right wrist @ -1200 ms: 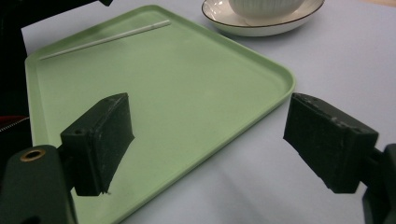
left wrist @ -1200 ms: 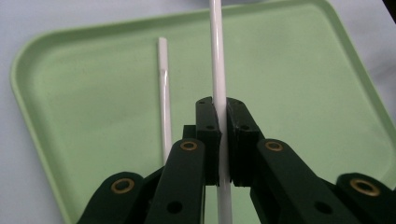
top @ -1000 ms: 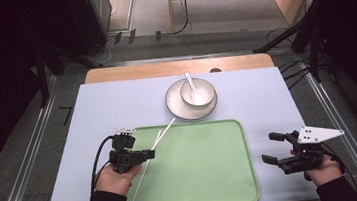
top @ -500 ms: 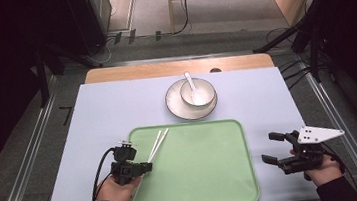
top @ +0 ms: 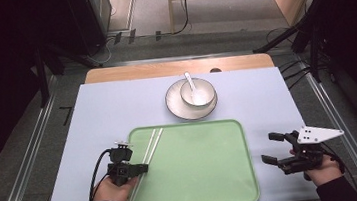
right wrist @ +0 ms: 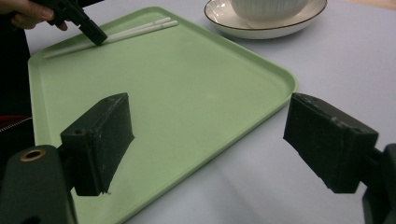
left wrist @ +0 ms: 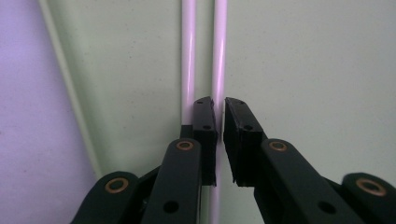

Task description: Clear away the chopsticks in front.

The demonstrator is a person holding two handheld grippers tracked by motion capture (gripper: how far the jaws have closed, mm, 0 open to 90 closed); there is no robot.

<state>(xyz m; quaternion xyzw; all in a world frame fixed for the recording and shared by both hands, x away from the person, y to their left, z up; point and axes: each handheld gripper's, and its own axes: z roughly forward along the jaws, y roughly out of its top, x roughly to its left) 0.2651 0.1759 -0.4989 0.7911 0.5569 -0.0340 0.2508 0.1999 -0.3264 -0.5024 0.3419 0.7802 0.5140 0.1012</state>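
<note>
Two white chopsticks (top: 148, 153) lie side by side along the left part of the green tray (top: 210, 177), running from its near left edge toward its far left corner. The left gripper (top: 141, 169) sits low over their near half; its jaws have just been opening a little and now stand barely parted, with one chopstick showing in the narrow gap between them in the left gripper view and the other just beside the left jaw. Whether the pads press on it cannot be told.

The right gripper (top: 269, 148) hovers just off the tray's right edge, over the pale worktop (top: 97, 114), jaws spread wide with nothing between them.

On the far side of the tray, near but apart from it, a white bowl (top: 198, 93) stands on a saucer (top: 177, 105) with a white spoon (top: 190, 81) leaning in it. Nothing stands between the chopsticks and the bowl; the tray's middle and right are bare.
</note>
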